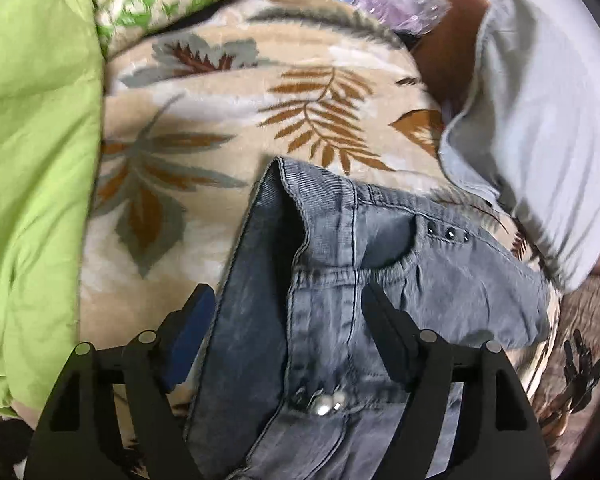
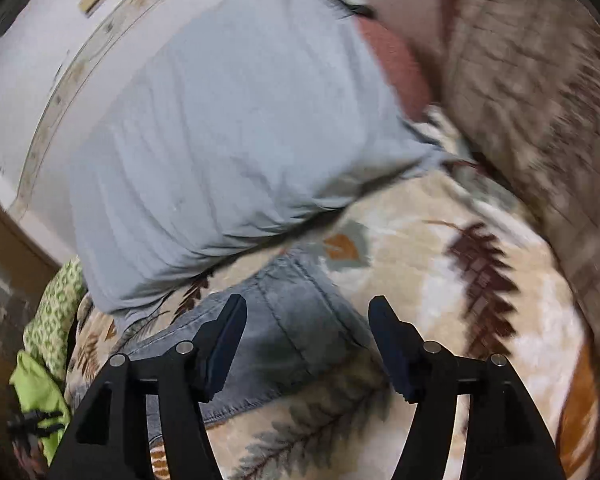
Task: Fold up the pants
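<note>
- Grey pants lying on the leafy blanket, part folded, with one folded edge standing up near the middle.
- Left gripper spread apart over the waist part, holding nothing; pants under it, not pinched.
- Right gripper spread apart too, over a pocket corner of the pants, holding nothing.
- Could flop open again: that standing edge looks loose, and nothing presses it down.
- Could grab blanket along with pants: soft, fluffy blanket right under the cloth, so a deep pinch may catch both.
- Could snag on the shiny studs near the waist if a finger slides across them.
- Could bump the light blue shirt of the person leaning close by.
- Could end up crooked: thick waist, bumpy bed, and no flat hard spot to fold on.
</note>
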